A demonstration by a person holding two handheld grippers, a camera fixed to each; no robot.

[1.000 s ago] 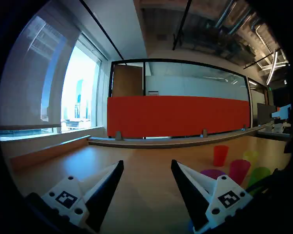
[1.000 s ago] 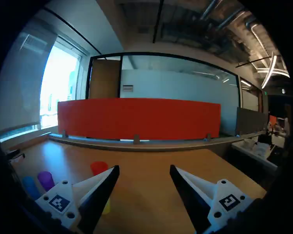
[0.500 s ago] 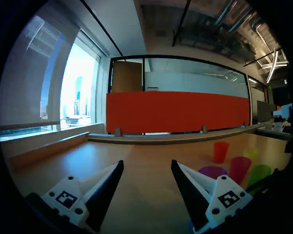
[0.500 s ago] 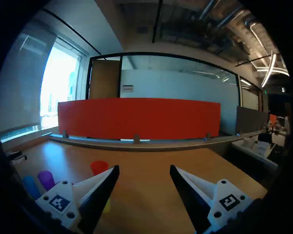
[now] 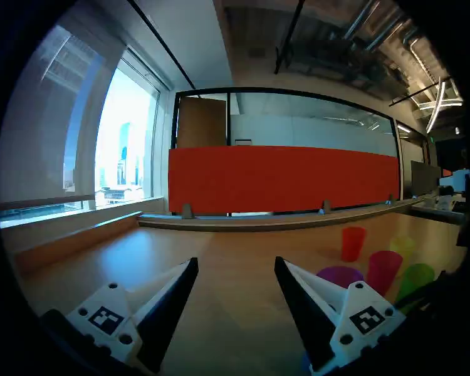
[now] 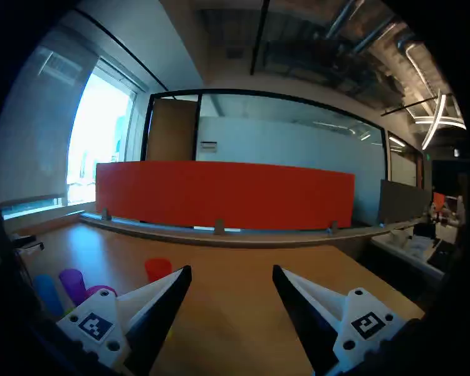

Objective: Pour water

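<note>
Table [image 5: 141, 250], wood, spans lower half of both views. Orange partition [image 5: 285, 178] runs across centre frame behind it; window [image 5: 125, 156] at left.

My L gripper [image 5: 235, 262], bottom centre of left gripper view: fingers spread wide, nothing btwn them. My R gripper [image 6: 232, 269], bottom centre of right gripper view: same, holding nothing.

Cups on table, lower right of left gripper view: red cup [image 5: 353, 243] and yellow cup [image 5: 403, 245] at back; pink cup [image 5: 384, 271], purple cup [image 5: 340, 276], green cup [image 5: 417, 279] nearer.

Right gripper view, lower left: red cup, purple cup, blue cup [image 6: 47, 294], poss. the pink cup behind my finger.
</note>
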